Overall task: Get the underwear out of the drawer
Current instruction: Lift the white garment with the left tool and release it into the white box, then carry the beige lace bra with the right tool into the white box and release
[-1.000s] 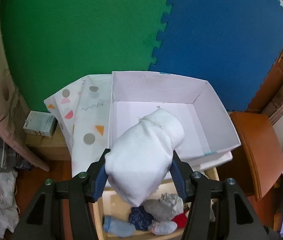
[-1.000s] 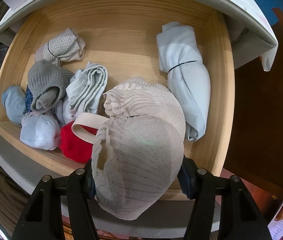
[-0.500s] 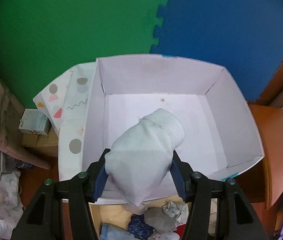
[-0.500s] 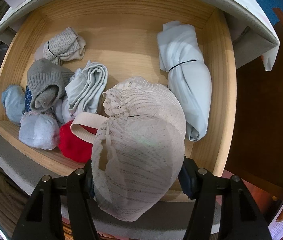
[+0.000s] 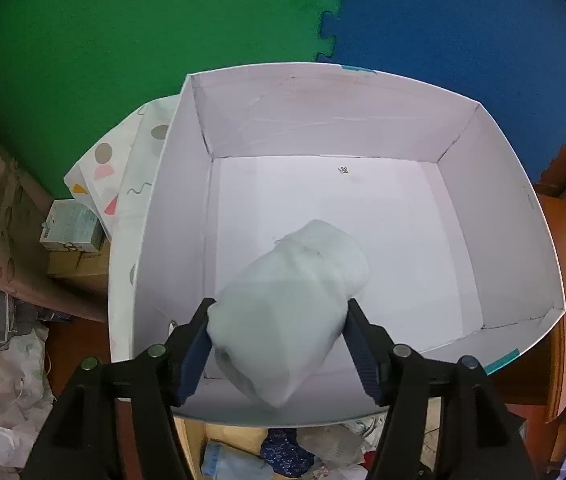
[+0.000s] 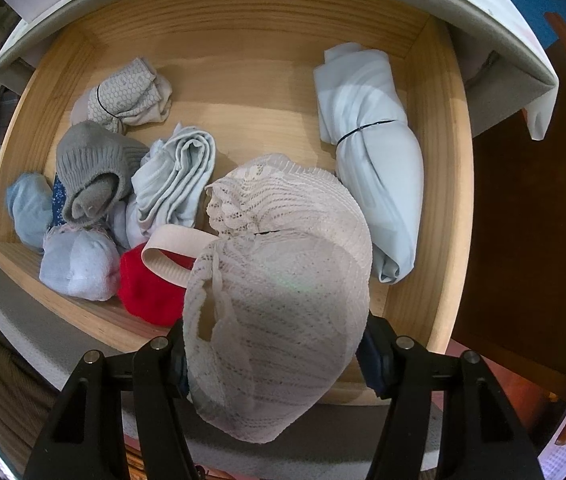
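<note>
Underwear bundle (image 5: 291,316) between opening left tongs (image 5: 279,344), poised over white box (image 5: 539,264) for dropping; lace piece (image 6: 275,320) clenched in right tongs (image 6: 275,356) above drawer (image 6: 439,184), ready for lifting out.

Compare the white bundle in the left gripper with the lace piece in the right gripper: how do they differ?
1. The white bundle is plain, smooth cloth; the lace piece is beige openwork with an elastic band.
2. The white bundle hangs over the white box; the lace piece is over the wooden drawer.
3. The left gripper is opening; the right gripper grips.

Both are soft garments between gripper fingers.
</note>
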Tool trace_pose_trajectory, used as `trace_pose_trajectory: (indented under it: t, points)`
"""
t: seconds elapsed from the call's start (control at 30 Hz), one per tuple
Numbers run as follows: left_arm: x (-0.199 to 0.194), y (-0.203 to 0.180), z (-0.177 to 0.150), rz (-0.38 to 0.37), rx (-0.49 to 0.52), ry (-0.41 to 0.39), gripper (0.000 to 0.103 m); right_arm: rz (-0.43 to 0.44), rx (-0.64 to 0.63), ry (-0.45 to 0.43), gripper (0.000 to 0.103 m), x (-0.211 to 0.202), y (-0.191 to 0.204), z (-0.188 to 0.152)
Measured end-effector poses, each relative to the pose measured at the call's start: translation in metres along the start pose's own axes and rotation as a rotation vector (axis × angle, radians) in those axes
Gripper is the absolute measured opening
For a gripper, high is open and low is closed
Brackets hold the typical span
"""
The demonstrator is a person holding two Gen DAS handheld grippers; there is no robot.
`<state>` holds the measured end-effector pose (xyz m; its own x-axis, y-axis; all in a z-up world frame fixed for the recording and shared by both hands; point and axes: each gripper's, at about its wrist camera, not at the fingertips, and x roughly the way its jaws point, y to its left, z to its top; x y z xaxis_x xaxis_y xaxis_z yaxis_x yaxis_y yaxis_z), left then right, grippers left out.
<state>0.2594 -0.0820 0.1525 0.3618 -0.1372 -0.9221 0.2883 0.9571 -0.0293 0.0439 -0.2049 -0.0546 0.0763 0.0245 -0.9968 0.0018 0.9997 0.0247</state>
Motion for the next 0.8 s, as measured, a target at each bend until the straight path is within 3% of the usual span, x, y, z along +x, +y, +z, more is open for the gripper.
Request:
trace_pose_trajectory:
  t: [0.43, 0.8]
  points:
    - [-0.037, 0.007, -0.012, -0.052, -0.031, -0.053, 0.065, 0.012, 0.029, -0.017, 0.056, -0.003, -0.005, 0.001]
    - [-0.101, 0.033, -0.083, -0.063, -0.033, -0.167, 0.066, 0.050, 0.068, -0.034, 0.054, -0.017, -0.017, 0.010]
